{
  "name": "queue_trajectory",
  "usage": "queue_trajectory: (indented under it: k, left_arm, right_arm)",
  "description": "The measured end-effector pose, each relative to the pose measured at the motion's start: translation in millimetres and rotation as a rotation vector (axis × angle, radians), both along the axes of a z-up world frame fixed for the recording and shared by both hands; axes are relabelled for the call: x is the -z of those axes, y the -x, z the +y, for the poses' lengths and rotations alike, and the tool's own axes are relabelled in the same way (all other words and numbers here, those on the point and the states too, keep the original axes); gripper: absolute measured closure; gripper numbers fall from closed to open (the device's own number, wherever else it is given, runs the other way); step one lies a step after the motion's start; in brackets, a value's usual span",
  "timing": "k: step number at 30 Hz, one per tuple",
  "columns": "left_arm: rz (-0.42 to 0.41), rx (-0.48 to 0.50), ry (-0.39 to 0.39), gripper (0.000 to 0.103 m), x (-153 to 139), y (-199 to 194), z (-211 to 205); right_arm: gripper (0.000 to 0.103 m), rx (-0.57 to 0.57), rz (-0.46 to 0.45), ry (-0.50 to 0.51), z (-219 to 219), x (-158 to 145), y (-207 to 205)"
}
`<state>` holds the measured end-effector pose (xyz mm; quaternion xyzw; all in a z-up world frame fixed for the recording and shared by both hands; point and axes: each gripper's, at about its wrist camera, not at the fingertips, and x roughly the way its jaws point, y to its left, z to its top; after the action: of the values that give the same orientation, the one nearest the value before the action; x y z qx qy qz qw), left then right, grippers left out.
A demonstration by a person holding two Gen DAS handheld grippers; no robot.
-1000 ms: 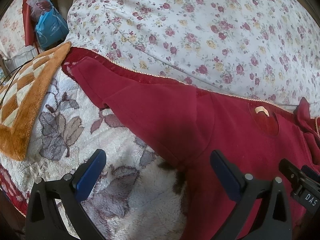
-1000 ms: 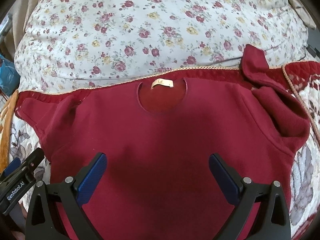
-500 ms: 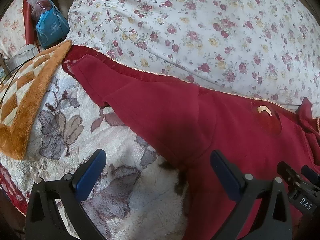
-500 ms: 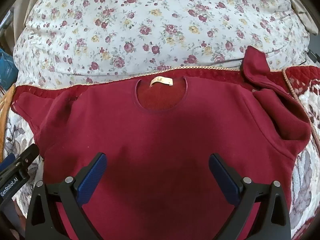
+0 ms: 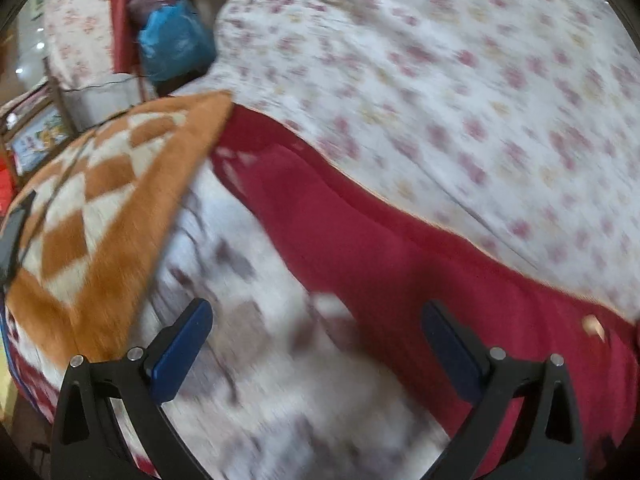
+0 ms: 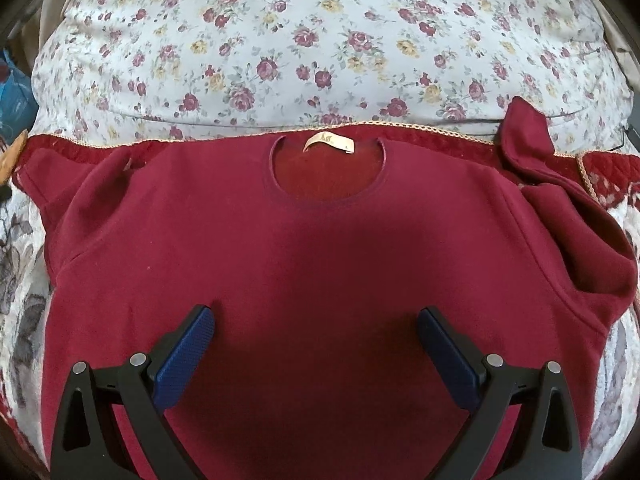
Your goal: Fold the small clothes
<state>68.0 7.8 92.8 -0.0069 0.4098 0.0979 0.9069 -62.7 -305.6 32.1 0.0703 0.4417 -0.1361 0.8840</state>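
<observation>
A dark red sweatshirt (image 6: 320,248) lies flat on the bed, neck opening and cream label (image 6: 329,143) at the far side. Its right sleeve (image 6: 568,216) is bunched and folded at the right; its left sleeve (image 6: 52,172) stretches left. My right gripper (image 6: 316,336) is open and empty, hovering over the sweatshirt's body. In the blurred left wrist view, my left gripper (image 5: 318,340) is open and empty over the fleece blanket, with the left sleeve (image 5: 320,216) ahead and to the right.
A floral pillow (image 6: 320,40) lies behind the sweatshirt. A white fleece blanket (image 5: 260,380) with grey leaves covers the bed. An orange checked blanket (image 5: 100,200) lies at the left. A blue plastic bag (image 5: 172,44) sits beyond the bed at the far left.
My left gripper has swung quickly to the left, away from the sweatshirt's body toward the left sleeve; its view is blurred. My right gripper has stayed over the sweatshirt and has barely moved.
</observation>
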Motion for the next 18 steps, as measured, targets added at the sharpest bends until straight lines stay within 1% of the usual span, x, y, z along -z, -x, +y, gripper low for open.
queue_trajectory:
  k: [2, 6, 10, 12, 13, 14, 15, 16, 17, 18]
  left_arm:
    - [0.001, -0.046, -0.029, 0.0, 3, -22, 14]
    - [0.022, -0.12, -0.092, 0.0, 25, -72, 37]
    - [0.008, -0.143, -0.136, 0.0, 39, -109, 44]
    - [0.009, -0.136, -0.152, 0.01, 47, -124, 43]
    - [0.019, -0.129, -0.156, 0.022, 51, -131, 42]
    - [0.027, -0.128, -0.182, 0.026, 56, -137, 41]
    - [0.007, -0.121, -0.22, 0.032, 57, -141, 39]
    - [-0.008, -0.106, -0.24, 0.053, 58, -143, 37]
    - [-0.007, -0.1, -0.25, 0.062, 57, -144, 36]
    - [-0.005, -0.097, -0.234, 0.065, 55, -145, 39]
  right_arm:
    - [0.0, -0.004, -0.004, -0.01, -1, 1, -1]
    - [0.0, -0.005, -0.012, -0.023, -3, 1, -2]
    - [0.0, -0.006, -0.02, -0.03, -4, 1, -2]
    - [0.0, -0.007, -0.022, -0.033, -4, 2, -2]
    - [0.0, -0.007, -0.023, -0.036, -4, 2, -3]
    - [0.0, -0.007, -0.023, -0.04, -5, 2, -2]
    - [0.0, -0.007, -0.024, -0.042, -5, 2, -3]
    - [0.0, -0.006, -0.025, -0.042, -5, 2, -3]
    - [0.0, -0.006, -0.025, -0.042, -5, 2, -3]
    - [0.0, -0.006, -0.025, -0.043, -6, 2, -3]
